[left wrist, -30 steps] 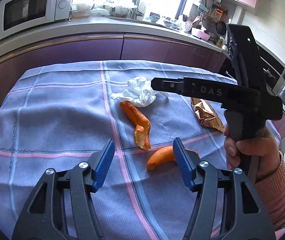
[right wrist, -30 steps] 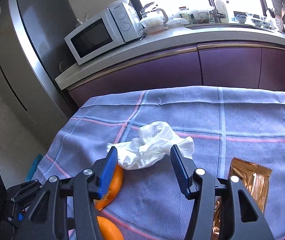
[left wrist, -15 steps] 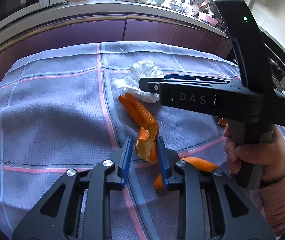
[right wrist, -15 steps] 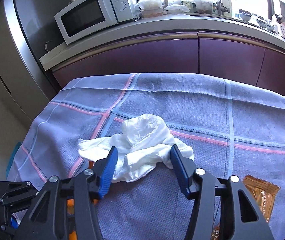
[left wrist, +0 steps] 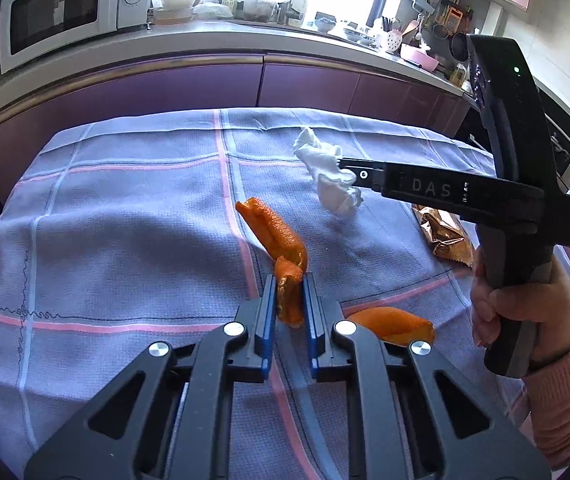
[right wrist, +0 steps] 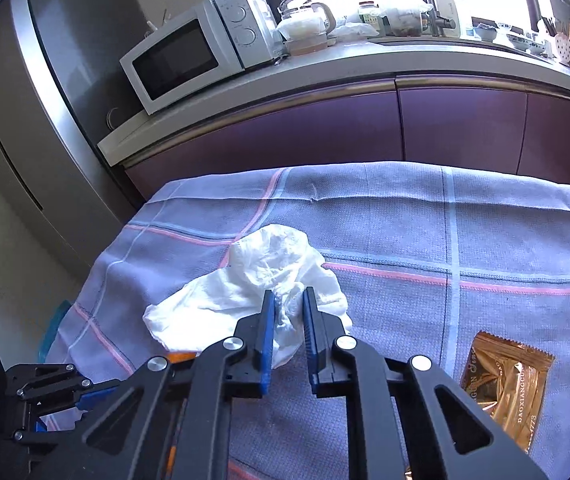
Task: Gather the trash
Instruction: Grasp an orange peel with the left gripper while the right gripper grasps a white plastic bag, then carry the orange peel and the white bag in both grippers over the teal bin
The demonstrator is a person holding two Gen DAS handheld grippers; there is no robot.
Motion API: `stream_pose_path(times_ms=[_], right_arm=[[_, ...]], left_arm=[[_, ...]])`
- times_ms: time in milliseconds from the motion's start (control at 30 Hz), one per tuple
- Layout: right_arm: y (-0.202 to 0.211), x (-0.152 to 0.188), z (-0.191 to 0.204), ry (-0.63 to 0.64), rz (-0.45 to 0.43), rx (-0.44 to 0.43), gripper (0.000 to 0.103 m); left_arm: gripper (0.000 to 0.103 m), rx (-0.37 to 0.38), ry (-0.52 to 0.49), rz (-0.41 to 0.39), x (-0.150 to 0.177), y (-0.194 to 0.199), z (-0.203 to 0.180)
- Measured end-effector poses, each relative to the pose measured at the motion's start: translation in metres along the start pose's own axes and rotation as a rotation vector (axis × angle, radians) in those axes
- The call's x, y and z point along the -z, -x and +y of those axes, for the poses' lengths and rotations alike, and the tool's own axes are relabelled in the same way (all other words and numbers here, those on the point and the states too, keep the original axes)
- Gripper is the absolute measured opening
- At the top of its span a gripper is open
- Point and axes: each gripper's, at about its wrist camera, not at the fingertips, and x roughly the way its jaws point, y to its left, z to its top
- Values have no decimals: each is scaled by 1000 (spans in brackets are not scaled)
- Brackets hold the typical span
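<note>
My left gripper (left wrist: 289,286) is shut on a long orange peel (left wrist: 273,228) and holds it lifted off the checked tablecloth (left wrist: 125,220). A second orange peel (left wrist: 391,324) lies on the cloth just right of the left fingers. My right gripper (right wrist: 288,300) is shut on a crumpled white tissue (right wrist: 253,284), which hangs lifted above the cloth; the tissue also shows in the left wrist view (left wrist: 331,176) at the tip of the right gripper. A golden snack wrapper (right wrist: 505,384) lies on the cloth at the right, and shows in the left wrist view (left wrist: 443,236) too.
The table stands before a purple kitchen counter (right wrist: 365,120) with a white microwave (right wrist: 201,52) on it. A steel fridge (right wrist: 45,80) stands to the left of the table. The person's hand (left wrist: 525,320) holds the right gripper's handle.
Both grippers closed: the left on the long orange peel, the right on the tissue. Both pieces have been lifted off the cloth.
</note>
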Motion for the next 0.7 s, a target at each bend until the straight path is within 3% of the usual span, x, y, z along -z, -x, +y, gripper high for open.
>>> stream_pose_path(times_ms=[700], right_arm=[[52, 34, 34, -26, -82, -191, 13]], left_arm=[[13, -55, 53, -94, 52, 88, 28]])
